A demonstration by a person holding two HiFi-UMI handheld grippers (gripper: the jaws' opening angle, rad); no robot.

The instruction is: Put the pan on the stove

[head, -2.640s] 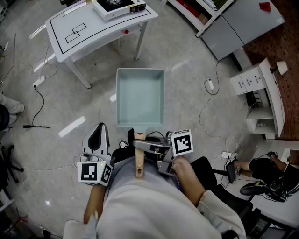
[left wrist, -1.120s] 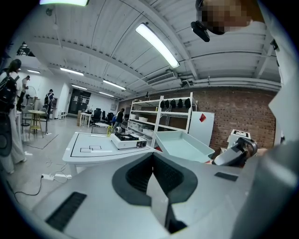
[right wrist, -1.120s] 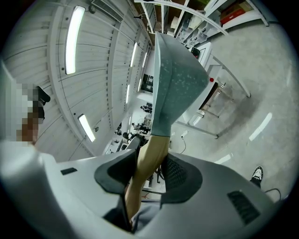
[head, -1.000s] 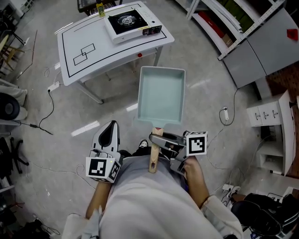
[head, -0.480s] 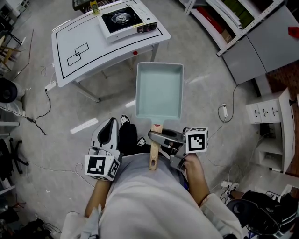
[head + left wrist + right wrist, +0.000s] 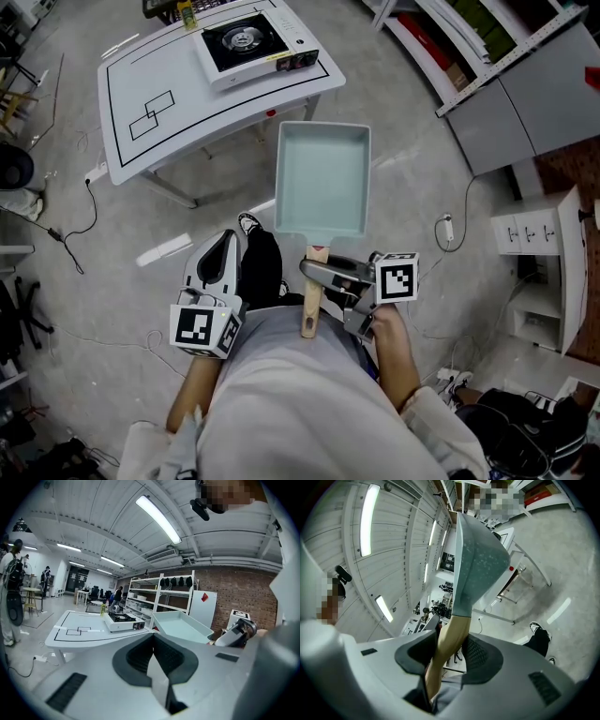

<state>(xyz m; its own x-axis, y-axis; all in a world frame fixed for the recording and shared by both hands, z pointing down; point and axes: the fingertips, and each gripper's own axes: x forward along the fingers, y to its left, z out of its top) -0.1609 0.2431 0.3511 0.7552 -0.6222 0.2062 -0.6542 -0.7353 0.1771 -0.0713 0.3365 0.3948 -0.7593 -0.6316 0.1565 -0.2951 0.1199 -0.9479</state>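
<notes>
A rectangular pale teal pan (image 6: 321,178) with a wooden handle (image 6: 311,302) hangs level over the floor in front of me. My right gripper (image 6: 316,272) is shut on that handle; in the right gripper view the handle (image 6: 446,645) runs between the jaws and the pan (image 6: 480,559) rises beyond them. The left gripper (image 6: 218,255) is held beside it, shut and with nothing in it; its jaws meet in the left gripper view (image 6: 153,638). A white single-burner stove (image 6: 255,42) stands on the white table (image 6: 150,112) ahead, also visible as the stove (image 6: 123,620) past the left jaws.
Black lines mark rectangles on the table top. Shelving (image 6: 441,37) and a grey cabinet (image 6: 530,84) stand at the right, a white drawer unit (image 6: 539,225) further right. Cables lie on the floor (image 6: 84,225). My dark shoe (image 6: 262,262) shows below the pan.
The table and stove have come closer and further into view as I walk toward them. The pan stays in the right gripper, and both grippers keep their pose.
</notes>
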